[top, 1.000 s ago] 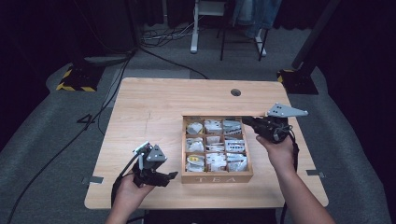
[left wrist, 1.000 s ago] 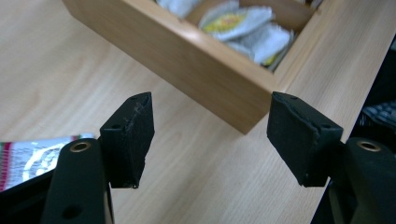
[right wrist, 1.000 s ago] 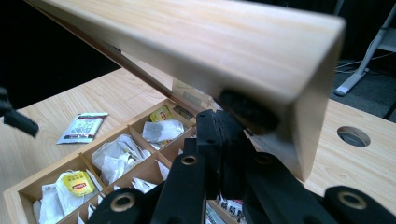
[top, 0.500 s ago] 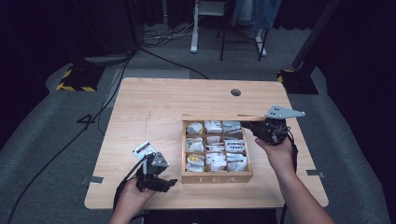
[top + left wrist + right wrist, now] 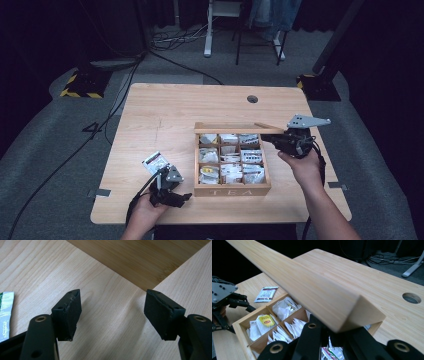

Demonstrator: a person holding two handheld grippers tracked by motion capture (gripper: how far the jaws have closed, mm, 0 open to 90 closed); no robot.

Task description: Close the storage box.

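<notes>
Lid (image 5: 312,287) clamped in right tongs (image 5: 280,140), left tongs (image 5: 112,315) gaping low

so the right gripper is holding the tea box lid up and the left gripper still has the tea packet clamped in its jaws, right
Not quite. The right gripper does hold the lid up, but the left gripper is open with nothing between its jaws; the tea packet lies on the table beside it, as the left gripper view shows.

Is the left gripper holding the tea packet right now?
No: in the left gripper view the left gripper stands open over bare table, and the tea packet lies flat off to its side.
</notes>
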